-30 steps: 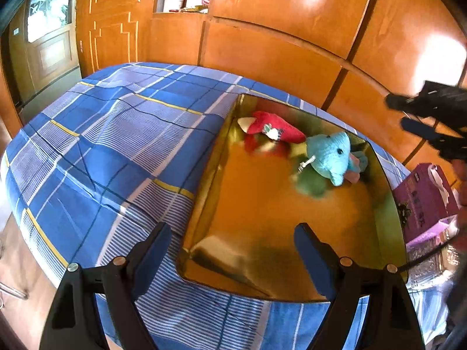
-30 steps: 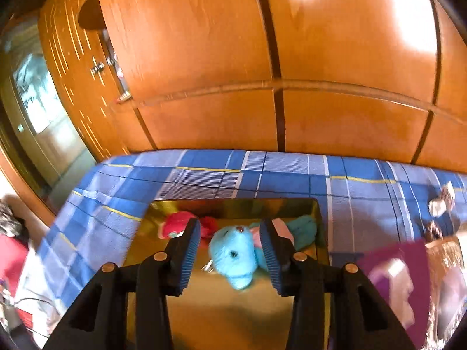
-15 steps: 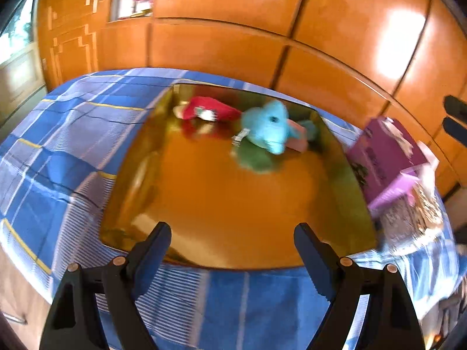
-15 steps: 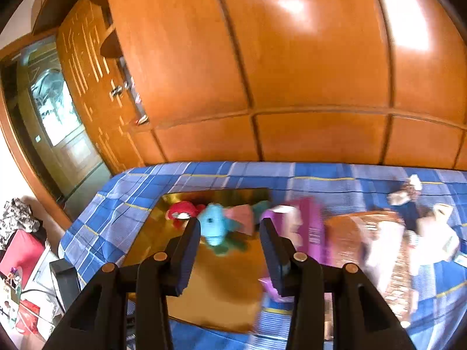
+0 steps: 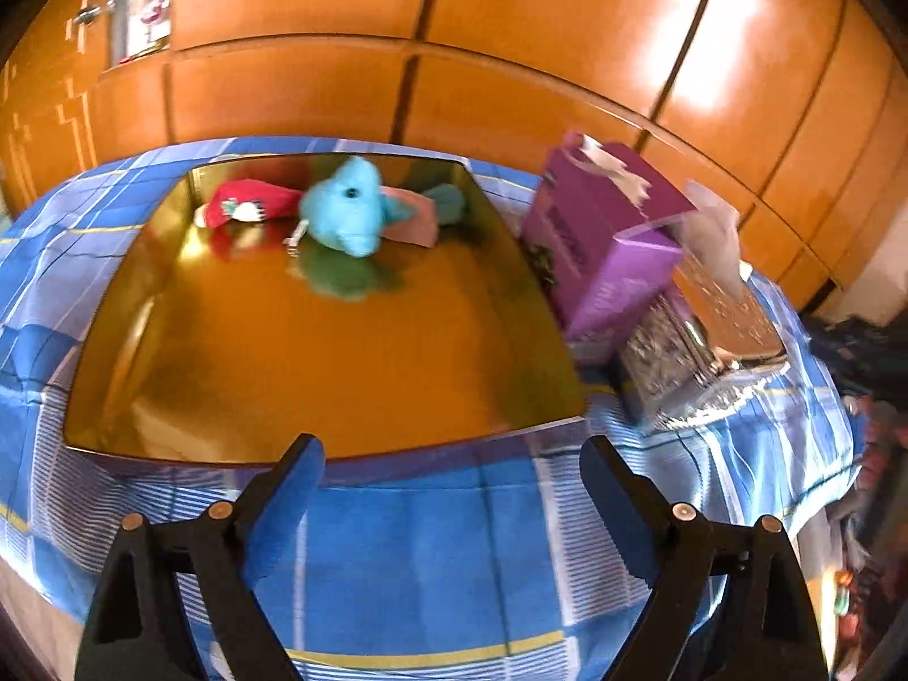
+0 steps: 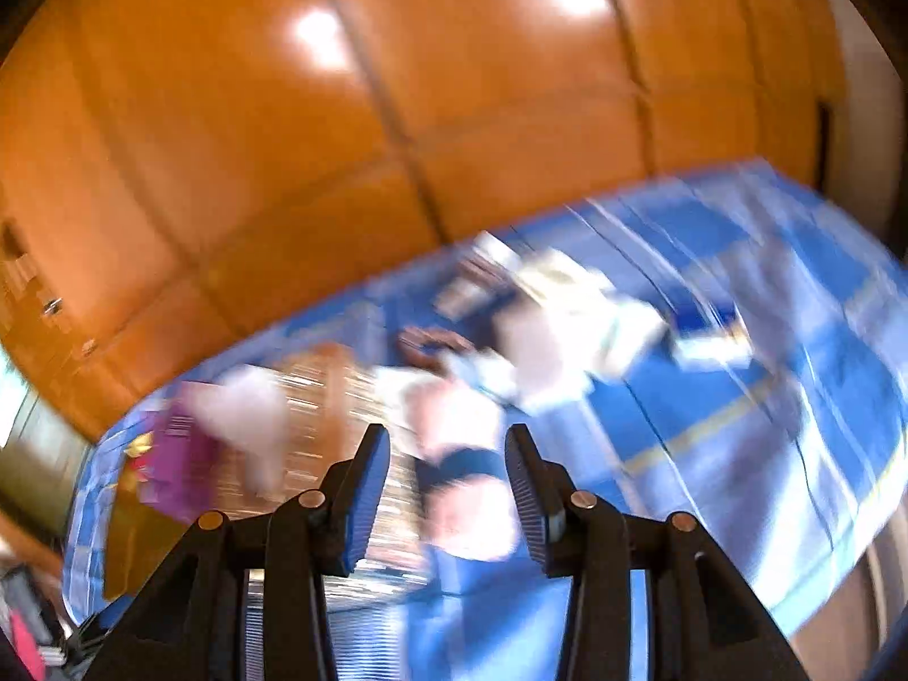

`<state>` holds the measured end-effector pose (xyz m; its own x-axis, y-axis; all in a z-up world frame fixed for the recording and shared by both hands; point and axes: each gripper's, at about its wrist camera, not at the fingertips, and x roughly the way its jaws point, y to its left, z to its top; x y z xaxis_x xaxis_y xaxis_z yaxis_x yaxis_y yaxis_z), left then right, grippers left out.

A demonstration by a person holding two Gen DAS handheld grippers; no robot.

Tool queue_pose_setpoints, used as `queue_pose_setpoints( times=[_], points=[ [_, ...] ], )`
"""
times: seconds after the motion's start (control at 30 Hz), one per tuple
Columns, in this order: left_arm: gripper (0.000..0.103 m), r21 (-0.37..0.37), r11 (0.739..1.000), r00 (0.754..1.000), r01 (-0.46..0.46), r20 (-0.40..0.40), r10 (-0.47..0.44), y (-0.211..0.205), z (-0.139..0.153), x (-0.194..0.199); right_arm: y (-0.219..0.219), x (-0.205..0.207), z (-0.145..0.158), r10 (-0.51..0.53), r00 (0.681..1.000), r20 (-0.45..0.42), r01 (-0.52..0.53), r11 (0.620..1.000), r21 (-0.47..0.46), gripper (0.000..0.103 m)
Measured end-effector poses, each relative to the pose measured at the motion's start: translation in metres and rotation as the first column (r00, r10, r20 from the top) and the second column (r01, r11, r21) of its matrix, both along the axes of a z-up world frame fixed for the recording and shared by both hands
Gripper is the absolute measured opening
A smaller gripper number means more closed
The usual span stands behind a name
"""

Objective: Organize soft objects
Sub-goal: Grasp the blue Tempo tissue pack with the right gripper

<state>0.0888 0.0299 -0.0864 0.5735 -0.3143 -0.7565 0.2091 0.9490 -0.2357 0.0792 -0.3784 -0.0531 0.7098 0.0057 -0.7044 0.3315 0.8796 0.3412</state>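
Observation:
A gold tray point(image 5: 136, 374) lies on the blue checked bed. At its far end sit a turquoise plush toy point(image 5: 346, 213) and a red plush toy point(image 5: 244, 204). My left gripper point(image 5: 451, 457) is open and empty above the bedspread, just short of the tray's near rim. My right gripper point(image 6: 448, 465) is open and empty. The right wrist view is blurred; several pale soft toys point(image 6: 545, 329) lie on the bed beyond it, and a pinkish one point(image 6: 471, 511) shows between the fingers.
A purple tissue box point(image 5: 601, 227) and a shiny patterned box point(image 5: 698, 352) stand right of the tray; both show blurred in the right wrist view point(image 6: 176, 459). Orange wooden wardrobe panels point(image 5: 454, 45) rise behind the bed. The bed's edge is near on the right.
Both grippers have swung to the right. The left view now takes in the whole tray and the boxes. The right gripper has left the tray and now faces the loose toys.

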Motion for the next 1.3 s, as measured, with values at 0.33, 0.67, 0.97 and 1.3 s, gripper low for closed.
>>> queue_pose_setpoints(
  times=[0.33, 0.67, 0.97, 1.3],
  points=[
    [0.095, 0.051, 0.994, 0.995, 0.1, -0.002, -0.1, -0.039, 0.004, -0.012, -0.009, 0.044, -0.069, 0.14, 0.984, -0.115, -0.122, 0.981, 0.149, 0.042],
    [0.096, 0.11, 0.981, 0.986, 0.162, 0.019, -0.165, -0.07, 0.014, -0.014, -0.009, 0.038, -0.078, 0.241, 0.969, -0.056, -0.222, 0.947, 0.233, 0.032],
    [0.096, 0.153, 0.939, 0.946, 0.31, 0.054, -0.321, -0.136, 0.027, -0.018, -0.041, -0.015, -0.073, 0.222, 0.973, -0.065, -0.201, 0.952, 0.231, 0.034],
    [0.096, 0.168, 0.892, 0.904, 0.419, 0.013, -0.427, -0.212, 0.035, -0.023, -0.135, -0.014, -0.037, 0.041, 0.999, -0.012, -0.041, 0.999, 0.024, 0.043]
  ],
)
